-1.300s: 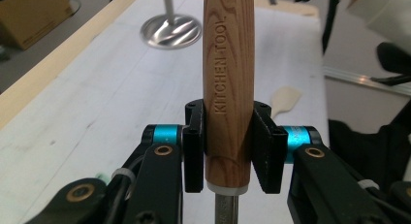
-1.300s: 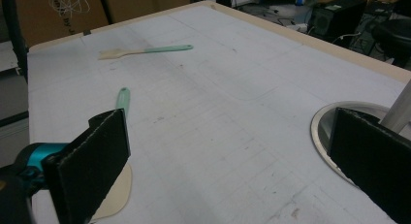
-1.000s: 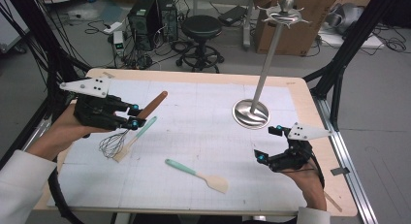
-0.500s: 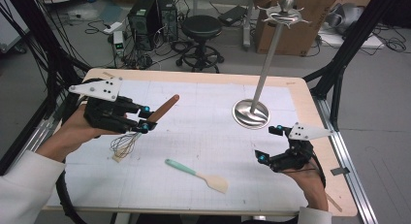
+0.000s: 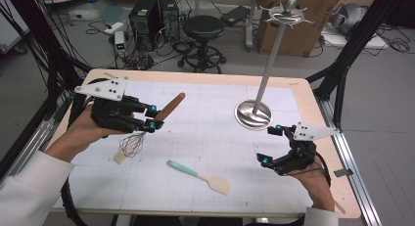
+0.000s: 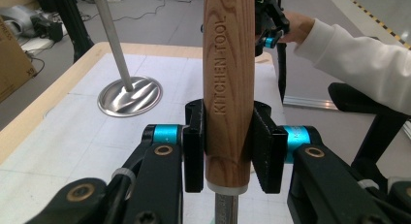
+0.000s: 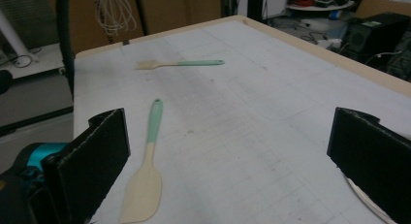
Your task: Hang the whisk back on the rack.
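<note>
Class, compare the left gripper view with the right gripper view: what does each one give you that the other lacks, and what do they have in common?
Left gripper view: the whisk handle, wooden and stamped KITCHEN TOOL, clamped in the left gripper, with a white sleeve beyond.
Right gripper view: the open right gripper, a spatula lying flat, a second green-handled utensil farther off, and the whisk wires.
Shared: the gridded mat and parts of the whisk.
</note>
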`<state>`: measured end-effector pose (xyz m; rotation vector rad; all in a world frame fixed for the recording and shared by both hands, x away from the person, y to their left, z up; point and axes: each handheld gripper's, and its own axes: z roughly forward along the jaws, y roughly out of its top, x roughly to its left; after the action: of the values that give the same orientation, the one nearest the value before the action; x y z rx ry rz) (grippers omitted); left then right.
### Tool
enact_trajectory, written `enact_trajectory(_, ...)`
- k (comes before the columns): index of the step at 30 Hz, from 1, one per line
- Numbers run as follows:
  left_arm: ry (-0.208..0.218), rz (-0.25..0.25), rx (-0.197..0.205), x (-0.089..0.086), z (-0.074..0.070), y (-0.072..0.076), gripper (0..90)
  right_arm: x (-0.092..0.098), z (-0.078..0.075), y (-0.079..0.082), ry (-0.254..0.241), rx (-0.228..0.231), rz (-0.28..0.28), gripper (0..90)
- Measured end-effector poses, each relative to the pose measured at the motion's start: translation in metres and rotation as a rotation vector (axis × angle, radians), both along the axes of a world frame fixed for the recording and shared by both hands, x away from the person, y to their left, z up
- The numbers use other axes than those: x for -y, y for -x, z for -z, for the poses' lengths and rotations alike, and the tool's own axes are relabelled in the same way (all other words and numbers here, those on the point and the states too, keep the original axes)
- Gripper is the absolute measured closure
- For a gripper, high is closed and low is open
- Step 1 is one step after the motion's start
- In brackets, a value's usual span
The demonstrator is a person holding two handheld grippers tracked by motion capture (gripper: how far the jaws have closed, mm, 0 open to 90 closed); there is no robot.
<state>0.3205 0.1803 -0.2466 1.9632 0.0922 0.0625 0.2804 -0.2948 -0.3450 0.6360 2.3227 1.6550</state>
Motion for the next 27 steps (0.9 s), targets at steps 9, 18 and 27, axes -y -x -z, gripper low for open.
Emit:
enact_trajectory(9, -0.003, 0.026, -0.008, 0.009, 0.005, -0.003, 69.7, -0.013, -0.029, -0.008, -0.020, 0.000, -0.125, 0.3)
enact_trajectory(18, 0.009, 0.048, -0.009, 0.021, 0.006, -0.005, 69.8, -0.032, -0.054, -0.014, -0.073, 0.010, -0.218, 0.3)
enact_trajectory(27, 0.011, 0.055, -0.006, 0.030, 0.008, -0.004, 69.8, -0.054, -0.069, -0.023, -0.048, 0.009, -0.267, 0.3)
